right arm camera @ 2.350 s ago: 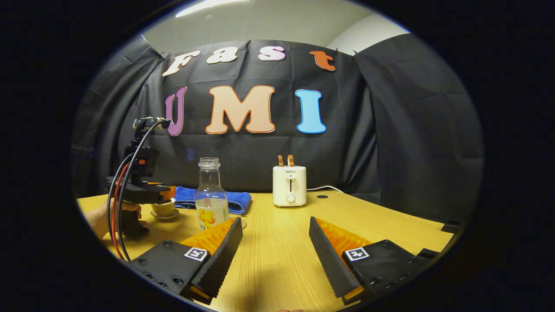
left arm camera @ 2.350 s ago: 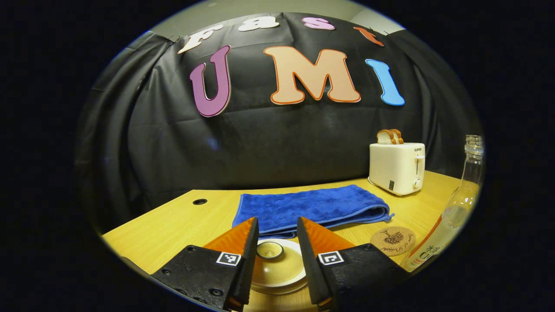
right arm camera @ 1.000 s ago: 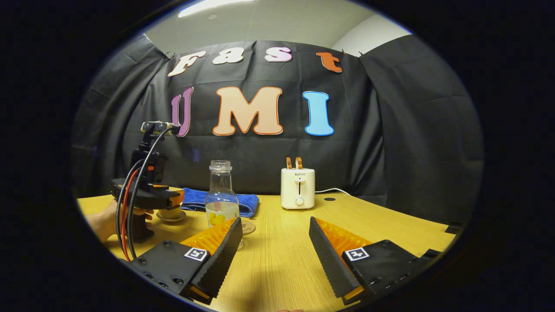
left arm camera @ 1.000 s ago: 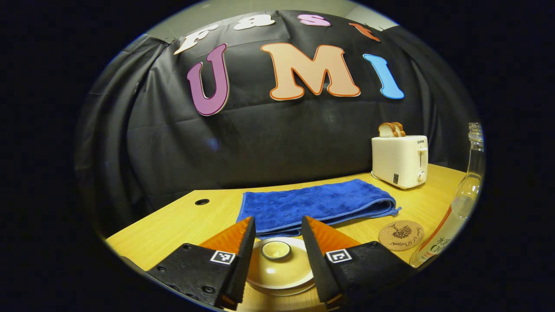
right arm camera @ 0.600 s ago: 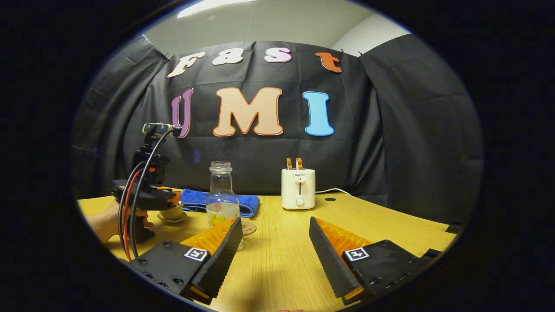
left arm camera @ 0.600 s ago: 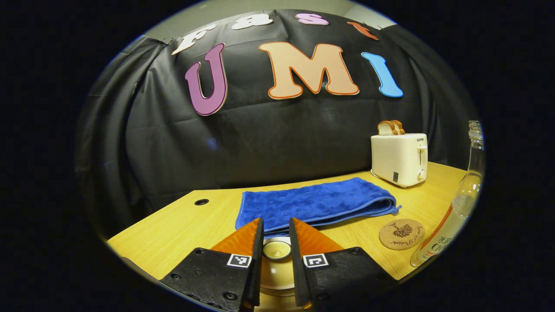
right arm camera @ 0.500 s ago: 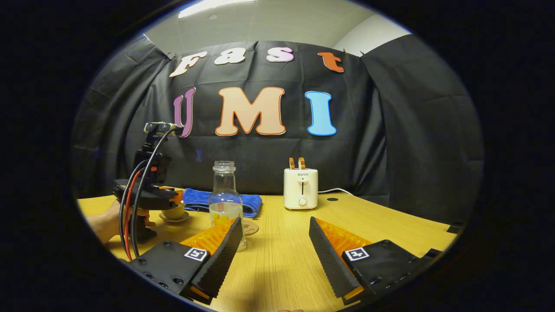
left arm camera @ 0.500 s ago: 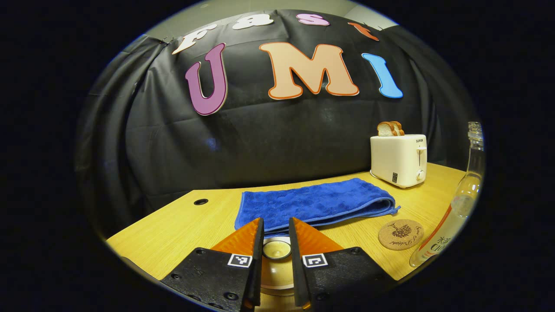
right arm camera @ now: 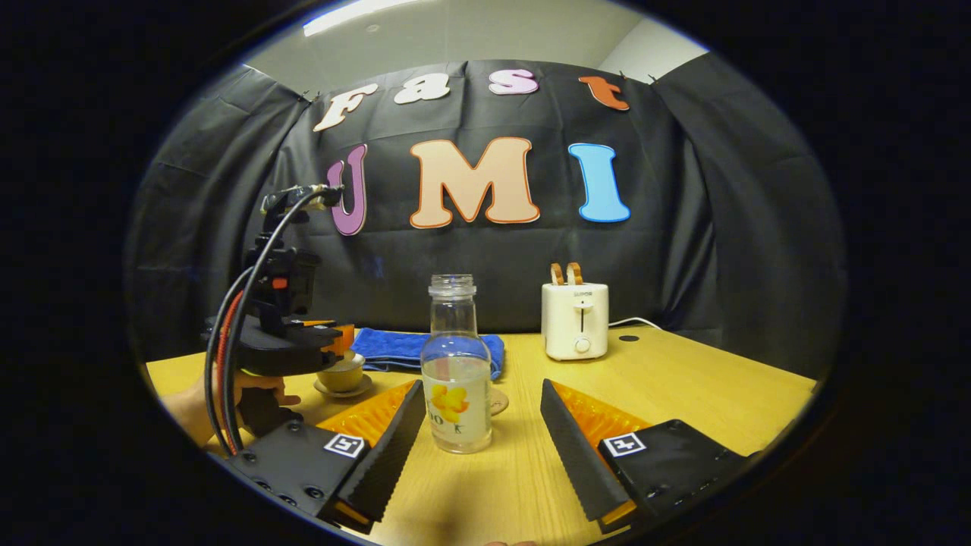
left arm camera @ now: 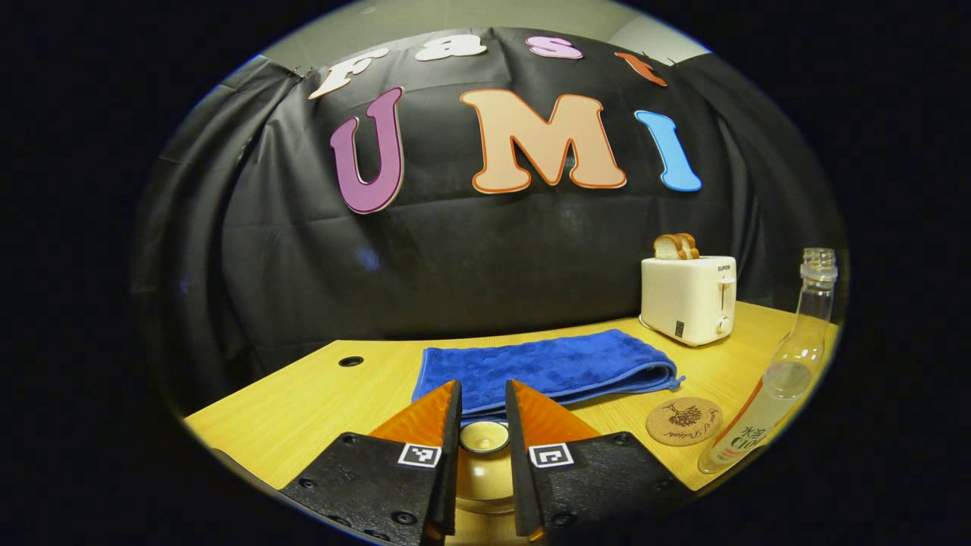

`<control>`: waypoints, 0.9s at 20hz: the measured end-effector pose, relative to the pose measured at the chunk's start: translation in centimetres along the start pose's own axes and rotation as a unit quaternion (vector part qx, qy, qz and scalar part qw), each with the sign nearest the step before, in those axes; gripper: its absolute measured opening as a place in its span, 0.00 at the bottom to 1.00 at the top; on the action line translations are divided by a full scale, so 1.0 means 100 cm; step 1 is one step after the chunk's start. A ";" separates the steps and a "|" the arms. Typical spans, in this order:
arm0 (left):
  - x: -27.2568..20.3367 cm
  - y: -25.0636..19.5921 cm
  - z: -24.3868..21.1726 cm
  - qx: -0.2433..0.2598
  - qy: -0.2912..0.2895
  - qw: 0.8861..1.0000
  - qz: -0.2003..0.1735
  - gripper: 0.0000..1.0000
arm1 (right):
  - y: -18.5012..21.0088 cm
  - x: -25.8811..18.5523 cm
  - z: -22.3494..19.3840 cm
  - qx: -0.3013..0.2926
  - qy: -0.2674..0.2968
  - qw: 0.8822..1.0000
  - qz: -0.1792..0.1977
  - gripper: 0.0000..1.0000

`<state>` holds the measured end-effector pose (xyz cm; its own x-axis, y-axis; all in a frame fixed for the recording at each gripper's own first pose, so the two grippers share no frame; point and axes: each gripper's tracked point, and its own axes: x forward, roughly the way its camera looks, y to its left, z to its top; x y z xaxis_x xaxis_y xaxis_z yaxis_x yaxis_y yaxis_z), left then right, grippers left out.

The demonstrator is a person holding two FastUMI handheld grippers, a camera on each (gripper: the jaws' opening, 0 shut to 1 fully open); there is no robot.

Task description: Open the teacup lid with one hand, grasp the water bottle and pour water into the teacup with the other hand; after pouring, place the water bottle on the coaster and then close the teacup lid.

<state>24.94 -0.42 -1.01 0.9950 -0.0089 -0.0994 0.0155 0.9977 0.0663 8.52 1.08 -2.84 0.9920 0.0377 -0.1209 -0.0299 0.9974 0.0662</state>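
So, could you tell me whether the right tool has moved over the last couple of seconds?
Yes. The right tool has swung left toward the water bottle, which now stands between its open fingers, not at their left.

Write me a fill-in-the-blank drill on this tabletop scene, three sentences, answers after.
1. The left gripper is shut on the knob of the teacup ____.
2. The water bottle stands upright with no ____ on its neck.
3. Two slices of bread stick out of the ____.

Answers: lid; cap; toaster
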 end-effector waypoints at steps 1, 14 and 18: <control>-0.004 0.002 0.003 0.000 -0.004 1.000 0.000 0.28 | 0.003 0.004 -0.001 -0.002 0.002 1.000 0.002 0.97; -0.084 0.053 0.033 -0.015 -0.045 0.999 0.014 0.28 | 0.025 0.054 -0.002 -0.027 0.009 1.000 -0.003 0.96; -0.106 0.072 0.038 -0.018 -0.053 0.998 0.022 0.28 | 0.019 0.075 -0.008 -0.043 0.015 0.999 -0.025 0.96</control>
<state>14.91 6.58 4.31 0.9995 0.0295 0.0087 -0.0298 0.9990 0.0321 15.84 3.36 -4.41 0.9883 -0.0115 -0.1523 0.0075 0.9996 -0.0264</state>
